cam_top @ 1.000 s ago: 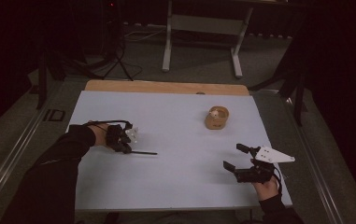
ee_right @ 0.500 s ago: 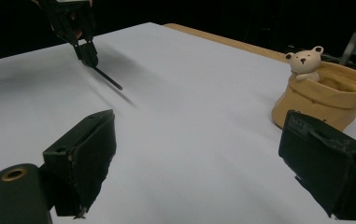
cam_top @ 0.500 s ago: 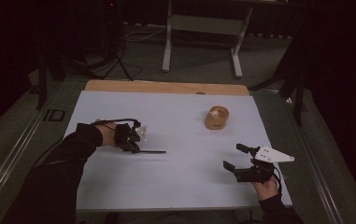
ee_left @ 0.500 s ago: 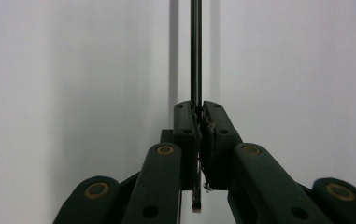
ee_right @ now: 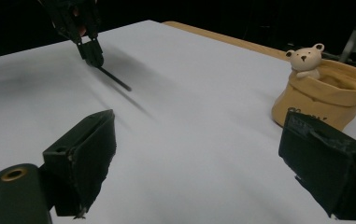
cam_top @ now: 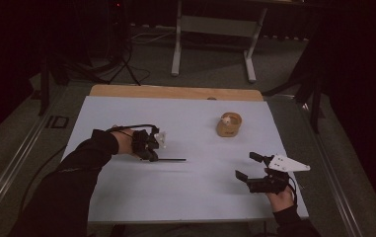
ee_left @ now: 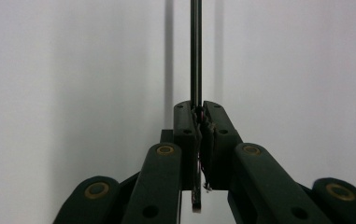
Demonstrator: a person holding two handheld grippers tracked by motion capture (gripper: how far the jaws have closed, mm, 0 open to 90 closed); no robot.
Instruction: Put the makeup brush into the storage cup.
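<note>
The left gripper (cam_top: 148, 150) is clamped on one end of a thin black rod (cam_top: 170, 159), which juts out over the middle of the white table (cam_top: 126, 197), toward its right edge. Near the far right corner sits a tan pouch-shaped pot (cam_top: 228, 125) with a small bear figure (ee_right: 304, 58) at its rim, open table between it and the rod. By the near right corner the right gripper (cam_top: 248, 166) rests with jaws spread wide, grasping nothing.

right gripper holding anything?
No: in the right gripper view the right gripper has its jaws wide apart with only bare table between them; the bear pot stands beyond, untouched.
</note>
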